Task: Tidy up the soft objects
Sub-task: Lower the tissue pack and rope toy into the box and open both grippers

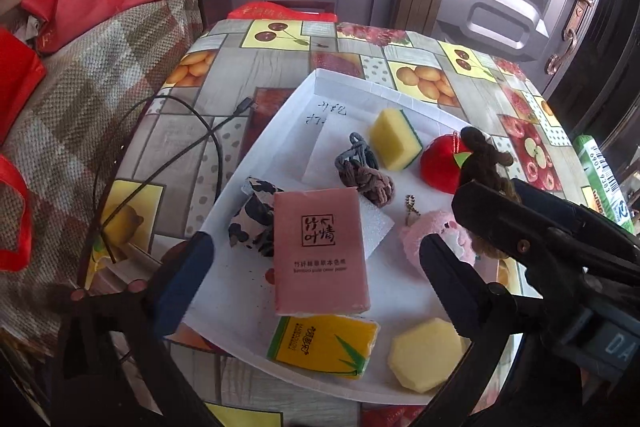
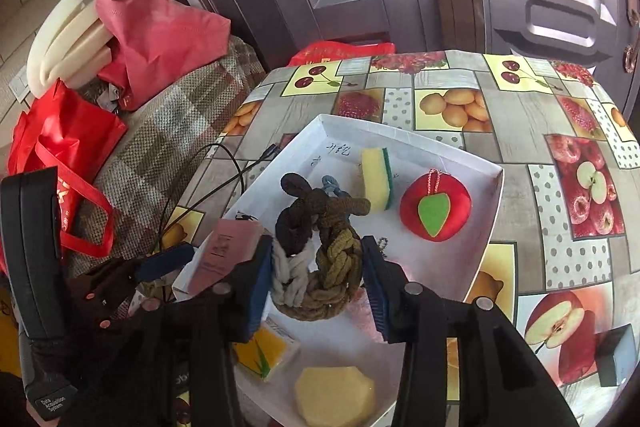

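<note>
A pink tissue packet (image 1: 320, 251) printed "bamboo pulp" lies near the shallow white cardboard tray's (image 1: 320, 83) left edge, between the wide-open left gripper (image 1: 316, 267) jaws. The right gripper (image 2: 316, 287), part open, brackets a brown-and-cream braided rope knot (image 2: 316, 255) over the tray's middle; contact unclear.

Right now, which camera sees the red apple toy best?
The right wrist view. There the red apple toy lies whole in the white tray, showing its green leaf and pink loop. In the left wrist view the toy is partly hidden behind a dark knotted rope, with only a sliver of the leaf showing.
</note>
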Motion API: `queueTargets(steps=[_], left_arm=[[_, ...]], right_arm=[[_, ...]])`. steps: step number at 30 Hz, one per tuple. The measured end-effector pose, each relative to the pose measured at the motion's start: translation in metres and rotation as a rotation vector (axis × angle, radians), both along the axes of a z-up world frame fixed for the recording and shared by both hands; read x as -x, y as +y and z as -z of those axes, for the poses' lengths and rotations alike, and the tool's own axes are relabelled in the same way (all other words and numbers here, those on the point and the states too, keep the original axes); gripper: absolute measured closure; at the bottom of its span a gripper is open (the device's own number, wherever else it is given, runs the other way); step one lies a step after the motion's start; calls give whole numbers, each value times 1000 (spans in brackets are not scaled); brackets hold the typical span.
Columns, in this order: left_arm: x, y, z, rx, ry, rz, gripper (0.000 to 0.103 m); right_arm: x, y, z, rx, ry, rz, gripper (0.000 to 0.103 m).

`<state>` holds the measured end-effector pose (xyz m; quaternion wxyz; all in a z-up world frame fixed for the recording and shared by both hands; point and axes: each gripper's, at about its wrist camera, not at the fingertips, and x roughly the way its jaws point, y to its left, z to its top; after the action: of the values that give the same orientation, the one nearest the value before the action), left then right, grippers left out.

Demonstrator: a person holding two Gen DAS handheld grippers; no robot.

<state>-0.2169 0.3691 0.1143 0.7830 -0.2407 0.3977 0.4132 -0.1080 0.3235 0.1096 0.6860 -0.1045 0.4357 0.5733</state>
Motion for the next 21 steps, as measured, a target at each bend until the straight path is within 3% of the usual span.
queueTargets(steps=[1, 4, 6, 13, 21], left_arm=[[2, 2, -1, 1, -1, -8, 0], [1, 1, -5, -21, 2, 3, 0], [-1, -3, -6, -38, 10, 7, 0], [1, -25, -16, -78, -3, -55, 0], [30, -72, -82, -246, -187, -159, 0]], right_arm=[[0, -1, -1, -10, 3, 12, 14], [2, -5, -8, -40, -12, 24, 11], [3, -9, -11, -67, -23, 33, 0], [-8, -37, -13, -59, -39, 72, 0], [-21, -77, -65, -181, -159, 71, 0]])
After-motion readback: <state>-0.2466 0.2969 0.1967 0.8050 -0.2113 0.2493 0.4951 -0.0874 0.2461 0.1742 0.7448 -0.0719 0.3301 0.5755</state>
